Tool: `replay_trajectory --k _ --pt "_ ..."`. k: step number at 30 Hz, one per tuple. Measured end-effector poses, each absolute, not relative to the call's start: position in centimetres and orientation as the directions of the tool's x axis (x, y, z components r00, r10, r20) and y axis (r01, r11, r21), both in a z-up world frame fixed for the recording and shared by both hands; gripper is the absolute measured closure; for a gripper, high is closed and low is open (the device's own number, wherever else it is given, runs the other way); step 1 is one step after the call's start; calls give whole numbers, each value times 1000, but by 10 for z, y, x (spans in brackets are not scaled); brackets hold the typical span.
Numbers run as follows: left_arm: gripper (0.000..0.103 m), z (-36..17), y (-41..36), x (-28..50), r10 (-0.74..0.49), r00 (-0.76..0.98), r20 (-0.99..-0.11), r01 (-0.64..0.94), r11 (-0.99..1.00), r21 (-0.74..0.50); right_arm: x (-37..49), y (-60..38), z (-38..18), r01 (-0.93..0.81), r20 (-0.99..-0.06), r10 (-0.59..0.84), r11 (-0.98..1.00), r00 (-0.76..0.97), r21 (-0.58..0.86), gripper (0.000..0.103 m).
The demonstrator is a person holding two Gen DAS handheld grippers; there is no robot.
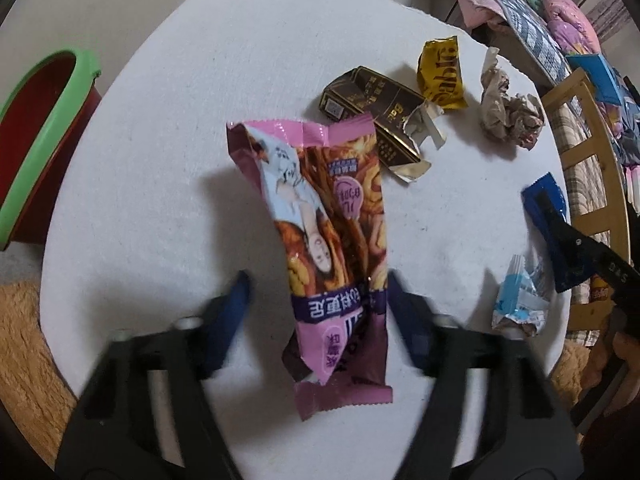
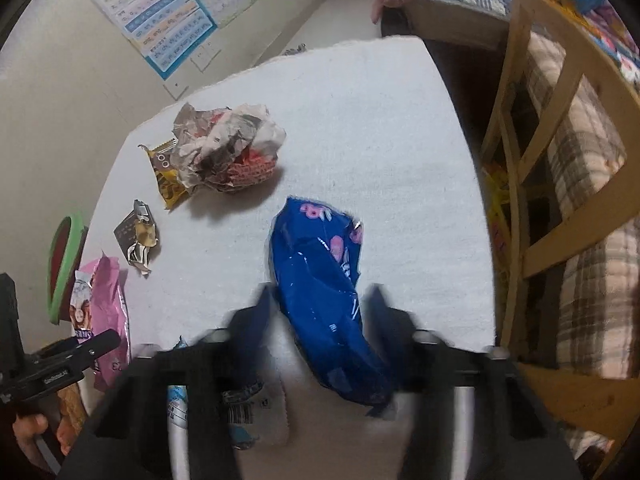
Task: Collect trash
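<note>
left gripper (image 1: 316,304) spread wide, pink snack wrapper (image 1: 332,240) lying loose between its fingers. right gripper (image 2: 318,316) likewise spread around blue wrapper (image 2: 324,292), not yet pinched. all litter seems uncollected: crumpled paper (image 2: 228,152), yellow wrapper (image 1: 440,72) and dark carton (image 1: 372,104) lie ahead. white tablecloth (image 1: 180,120); red bin (image 1: 36,152) off left; wooden chair (image 2: 532,160) right.

White-covered table (image 2: 360,120), wooden chair (image 2: 532,184) beside it, posters (image 2: 160,8) on wall
</note>
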State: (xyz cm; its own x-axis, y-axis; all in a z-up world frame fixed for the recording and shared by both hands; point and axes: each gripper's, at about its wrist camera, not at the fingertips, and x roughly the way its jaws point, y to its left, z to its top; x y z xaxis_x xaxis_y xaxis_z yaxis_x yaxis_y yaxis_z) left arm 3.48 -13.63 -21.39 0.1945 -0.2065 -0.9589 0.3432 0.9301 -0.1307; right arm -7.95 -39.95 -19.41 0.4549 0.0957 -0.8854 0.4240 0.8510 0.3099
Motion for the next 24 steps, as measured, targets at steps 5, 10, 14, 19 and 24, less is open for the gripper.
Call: replay_trajectory --k 5,10,14,19,24 --pt "70 -198 -131 33 -197 253 -947 353 930 -100 -88 -385 -181 410 -866 83 856 493 315 78" --pt "70 -156 -122 34 -204 380 -902 369 928 -55 -98 -359 -140 371 -813 43 875 580 311 85" --pt "70 -122 -114 34 -213 460 -862 377 926 -27 -95 -334 -112 322 -767 64 883 638 341 85" --pt "70 -98 -106 35 -212 515 -831 379 926 -2 -78 -297 -92 242 -740 130 895 660 374 85" --pt "70 -90 -87 35 -207 528 -824 368 930 3 -61 -261 -81 169 -728 181 910 661 380 85"
